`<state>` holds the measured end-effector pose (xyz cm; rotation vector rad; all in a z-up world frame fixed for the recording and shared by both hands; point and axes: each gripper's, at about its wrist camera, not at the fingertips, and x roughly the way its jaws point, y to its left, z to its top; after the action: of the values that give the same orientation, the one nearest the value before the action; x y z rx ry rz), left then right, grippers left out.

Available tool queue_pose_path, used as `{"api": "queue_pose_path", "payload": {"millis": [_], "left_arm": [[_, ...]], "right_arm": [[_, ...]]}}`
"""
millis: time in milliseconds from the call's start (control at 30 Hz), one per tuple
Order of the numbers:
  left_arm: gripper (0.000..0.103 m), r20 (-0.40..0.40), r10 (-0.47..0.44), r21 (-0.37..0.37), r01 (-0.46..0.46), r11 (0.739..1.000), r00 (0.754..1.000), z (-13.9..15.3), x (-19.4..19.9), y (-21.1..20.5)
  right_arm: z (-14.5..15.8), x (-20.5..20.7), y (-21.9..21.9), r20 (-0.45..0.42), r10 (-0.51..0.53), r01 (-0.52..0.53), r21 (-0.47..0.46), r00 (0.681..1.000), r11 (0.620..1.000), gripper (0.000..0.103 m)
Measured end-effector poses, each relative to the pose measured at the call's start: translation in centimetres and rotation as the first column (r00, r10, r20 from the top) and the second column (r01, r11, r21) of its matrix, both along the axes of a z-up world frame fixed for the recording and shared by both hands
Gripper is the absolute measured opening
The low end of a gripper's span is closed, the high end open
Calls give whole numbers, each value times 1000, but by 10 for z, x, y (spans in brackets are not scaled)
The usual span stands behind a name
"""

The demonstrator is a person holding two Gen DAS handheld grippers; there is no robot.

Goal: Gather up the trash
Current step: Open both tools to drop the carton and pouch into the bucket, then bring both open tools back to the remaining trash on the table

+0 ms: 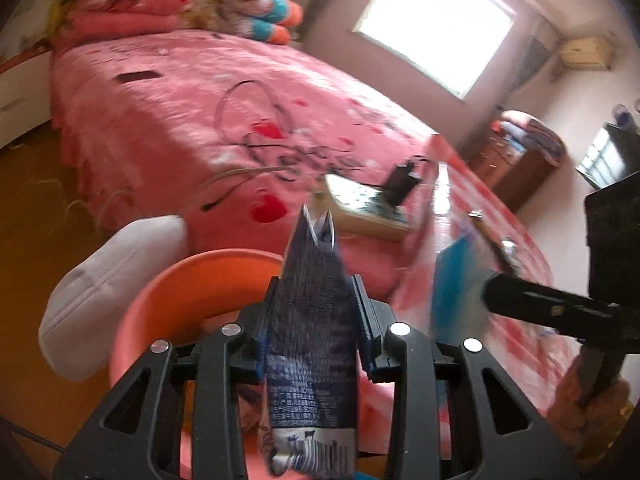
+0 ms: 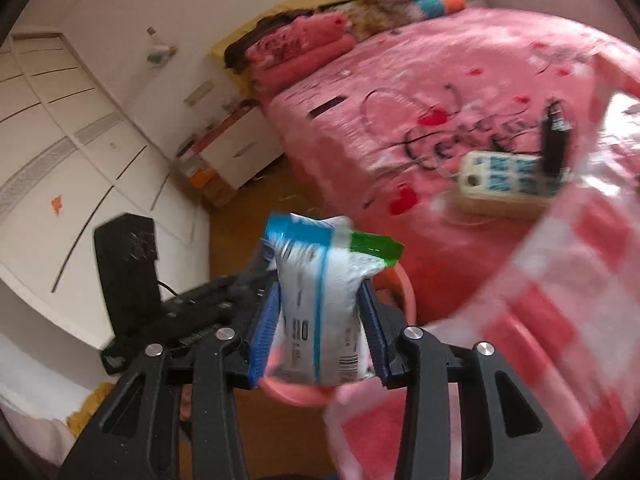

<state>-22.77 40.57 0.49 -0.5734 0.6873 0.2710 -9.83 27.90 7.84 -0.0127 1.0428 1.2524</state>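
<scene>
My blue-padded left fingers (image 1: 358, 312) flank a dark navy carton (image 1: 312, 320) with white print; my right holds a white pack (image 2: 320, 312), blue and green on top. Pink basin (image 1: 180, 292); pink bedspread (image 1: 168, 120), red hearts.

Left gripper (image 1: 316, 304) angled downward, blue-padded jaws set apart on either side of a dark carton (image 1: 312, 340), pads close against its sides. Right gripper (image 2: 320, 312) tilted down likewise, jaws parted around a white pouch (image 2: 320, 304), pressure of the pads not discernible. In the left wrist view, a bare hand (image 1: 592, 412) at the lower right corner, wrapped around the right gripper's black handle.
</scene>
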Motion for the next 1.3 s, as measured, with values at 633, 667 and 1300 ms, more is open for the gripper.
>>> {"api": "queue_pose_path", "payload": {"millis": [633,667,1300], "left_arm": [[86,-56,-7,79,12,997,998,13,27,-22],[86,-49,-25,85,29,996,998,16,30,-28],[87,70,-370,160,355,921,927,84,86,-144]], "right_arm": [[-7,18,-118,142,-351,367,-115,926,923,91],[-6,18,-127,150,-366,384,-118,918,916,91],[19,-13,-278,319,-627,690,-143,711,709,91]]}}
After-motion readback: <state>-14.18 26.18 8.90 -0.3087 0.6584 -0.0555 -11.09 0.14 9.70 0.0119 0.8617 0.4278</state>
